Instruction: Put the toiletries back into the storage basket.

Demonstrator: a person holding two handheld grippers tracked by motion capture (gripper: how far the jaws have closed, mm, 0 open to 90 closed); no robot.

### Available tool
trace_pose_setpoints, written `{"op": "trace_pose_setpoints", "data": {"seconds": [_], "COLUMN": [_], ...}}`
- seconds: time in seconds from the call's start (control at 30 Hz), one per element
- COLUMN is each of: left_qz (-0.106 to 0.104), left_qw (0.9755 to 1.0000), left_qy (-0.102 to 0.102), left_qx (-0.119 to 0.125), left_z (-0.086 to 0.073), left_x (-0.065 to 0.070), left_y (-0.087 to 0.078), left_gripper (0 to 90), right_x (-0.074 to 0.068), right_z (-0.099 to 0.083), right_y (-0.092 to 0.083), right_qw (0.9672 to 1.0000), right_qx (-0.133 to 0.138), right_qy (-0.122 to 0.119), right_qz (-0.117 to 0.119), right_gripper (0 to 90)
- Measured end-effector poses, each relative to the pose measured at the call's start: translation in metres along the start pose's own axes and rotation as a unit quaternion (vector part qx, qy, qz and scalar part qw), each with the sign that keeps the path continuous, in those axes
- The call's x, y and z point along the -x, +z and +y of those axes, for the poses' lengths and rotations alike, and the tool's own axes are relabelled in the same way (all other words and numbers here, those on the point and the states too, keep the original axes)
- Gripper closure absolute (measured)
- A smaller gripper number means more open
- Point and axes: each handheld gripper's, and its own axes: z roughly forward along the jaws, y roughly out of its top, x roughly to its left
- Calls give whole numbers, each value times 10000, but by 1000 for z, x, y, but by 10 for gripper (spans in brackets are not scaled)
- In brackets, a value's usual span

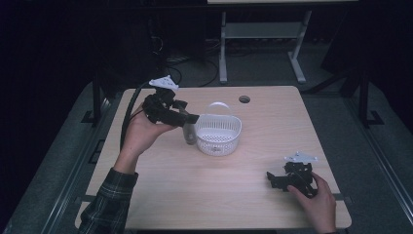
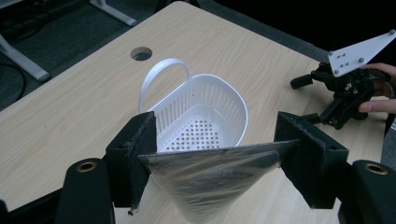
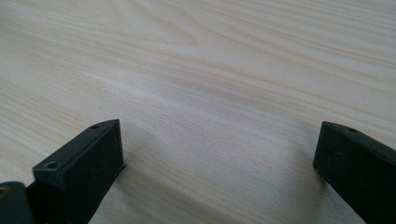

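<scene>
While clamped, clear pouch (image 2: 212,182) between left fingers (image 2: 135,154)

Dim lab, bare wooden table (image 1: 253,195), floor cables (image 1: 195,66)

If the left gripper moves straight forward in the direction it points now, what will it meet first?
Most likely the white basket. The left gripper holds a clear plastic cup between its pads, and in the left gripper view the basket lies just ahead of the cup. Depth is uncertain; the cup would probably touch its near rim first.

The see-through plastic cup (image 2: 205,186) is cut off at the bottom edge of the left gripper view, hiding its lower end.
</scene>
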Motion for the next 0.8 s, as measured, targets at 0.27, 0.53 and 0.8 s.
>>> {"op": "trace_pose_setpoints", "data": {"seconds": [0.27, 0.53, 0.8], "left_qz": [-21, -39, -50], "left_qw": [10000, 9999, 9997], "left_qy": [61, 140, 172], "left_qx": [37, 66, 141], "left_z": [8, 16, 24], "left_x": [2, 3, 6], "left_y": [5, 11, 22], "left_gripper": [300, 300, 300], "right_x": [0, 0, 0], "right_z": [0, 0, 0], "right_y": [0, 0, 0], "right_qw": [10000, 10000, 10000], "right_qx": [-1, -2, 0], "right_qy": [1, 2, 1], "right_qz": [0, 0, 0], "right_gripper": [10, 10, 10]}}
